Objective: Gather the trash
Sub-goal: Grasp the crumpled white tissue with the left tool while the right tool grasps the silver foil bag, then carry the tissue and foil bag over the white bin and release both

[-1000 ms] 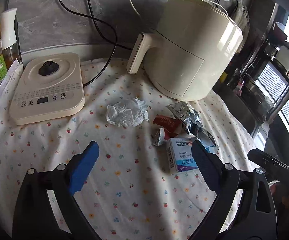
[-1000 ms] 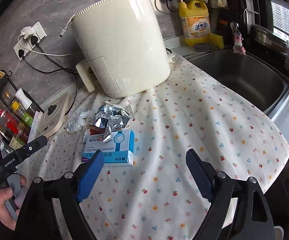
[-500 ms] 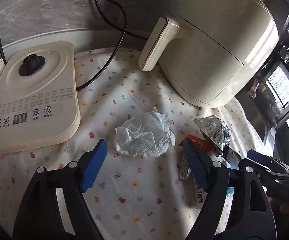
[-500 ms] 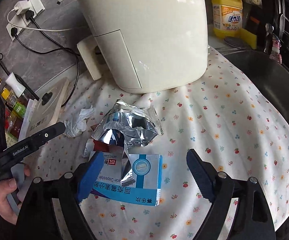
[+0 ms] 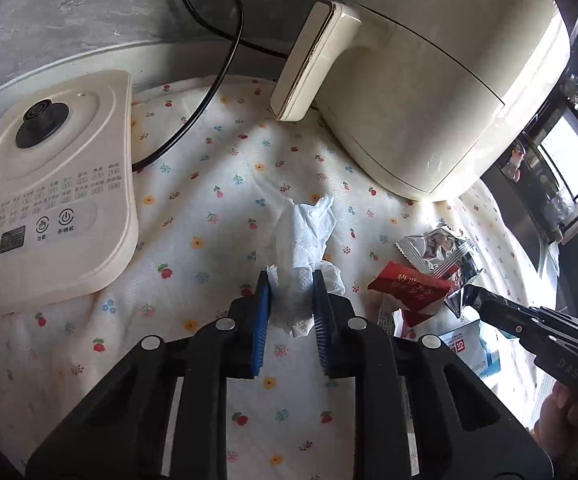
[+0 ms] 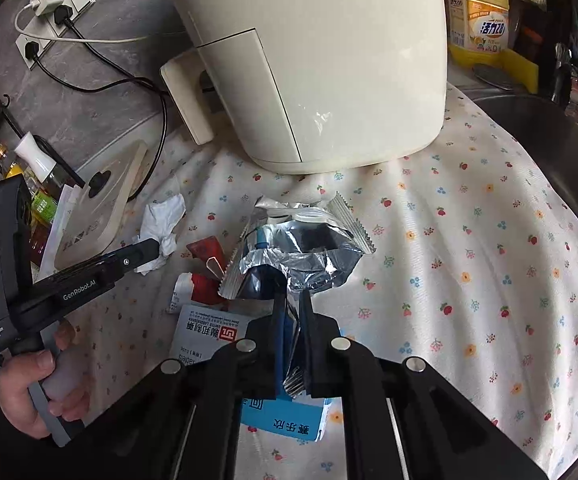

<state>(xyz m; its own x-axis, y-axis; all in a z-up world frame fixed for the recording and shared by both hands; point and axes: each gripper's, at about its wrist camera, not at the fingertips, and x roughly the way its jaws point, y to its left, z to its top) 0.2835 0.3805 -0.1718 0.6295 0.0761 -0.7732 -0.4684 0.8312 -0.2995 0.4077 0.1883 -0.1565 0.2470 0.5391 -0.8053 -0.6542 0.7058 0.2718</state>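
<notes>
The left tool (image 5: 290, 295) is closing on the crumpled tissue (image 5: 304, 236) lying on the table (image 5: 193, 208); the right tool (image 6: 292, 312) pinches the foil wrapper (image 6: 301, 240). Thin foil could tear or slip when lifted

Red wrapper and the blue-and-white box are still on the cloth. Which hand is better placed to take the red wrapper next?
Neither is free: the left gripper is closing on the tissue, and the right gripper is shut on the foil wrapper. Once emptied, probably right: the red wrapper lies just beside its jaws.
</notes>
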